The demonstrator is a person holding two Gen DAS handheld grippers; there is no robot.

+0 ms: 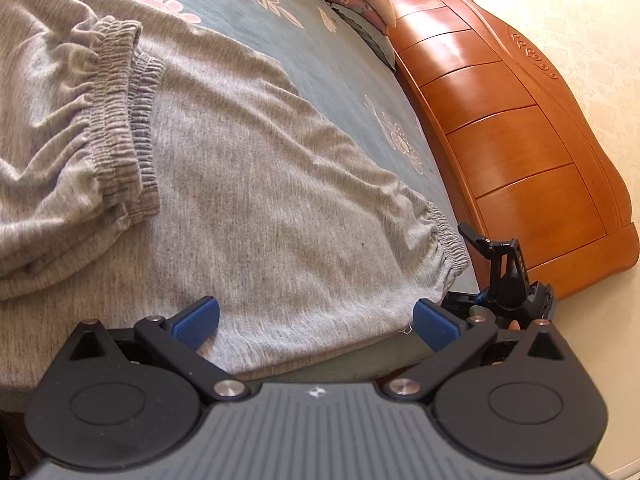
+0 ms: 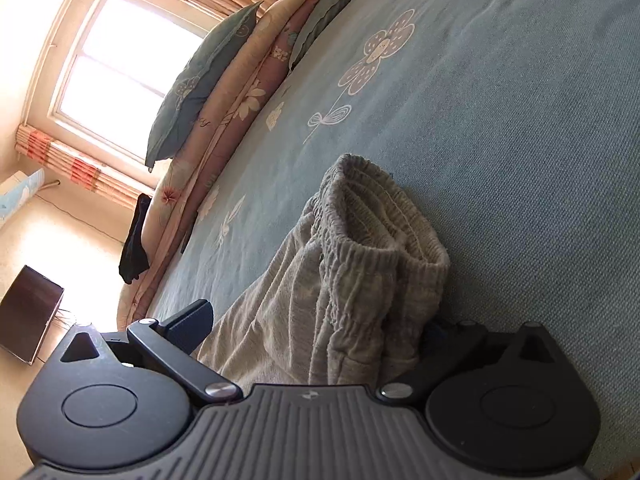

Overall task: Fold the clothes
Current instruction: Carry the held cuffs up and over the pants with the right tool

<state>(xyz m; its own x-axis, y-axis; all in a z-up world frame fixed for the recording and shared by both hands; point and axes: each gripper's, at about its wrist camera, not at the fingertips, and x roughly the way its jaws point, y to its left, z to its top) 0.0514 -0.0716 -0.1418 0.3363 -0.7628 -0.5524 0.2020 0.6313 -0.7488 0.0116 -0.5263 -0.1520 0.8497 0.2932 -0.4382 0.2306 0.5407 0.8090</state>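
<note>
Grey knit trousers (image 1: 248, 200) lie on the blue flowered bed cover (image 1: 320, 48), with one leg folded over so its ribbed cuffs (image 1: 124, 120) rest on top. My left gripper (image 1: 316, 320) is open at the near edge of the cloth, its blue pads (image 1: 196, 320) spread wide over the fabric. In the right wrist view my right gripper (image 2: 316, 332) is open around the elastic waistband (image 2: 376, 240), with cloth between the fingers; the right finger is mostly hidden behind the cloth. The right gripper also shows in the left wrist view (image 1: 508, 280) at the waistband corner.
An orange wooden footboard (image 1: 520, 128) runs along the bed's right side. Pillows and a folded quilt (image 2: 224, 92) lie at the bed's far end under a bright window (image 2: 132, 64). A dark screen (image 2: 28, 316) stands on the floor.
</note>
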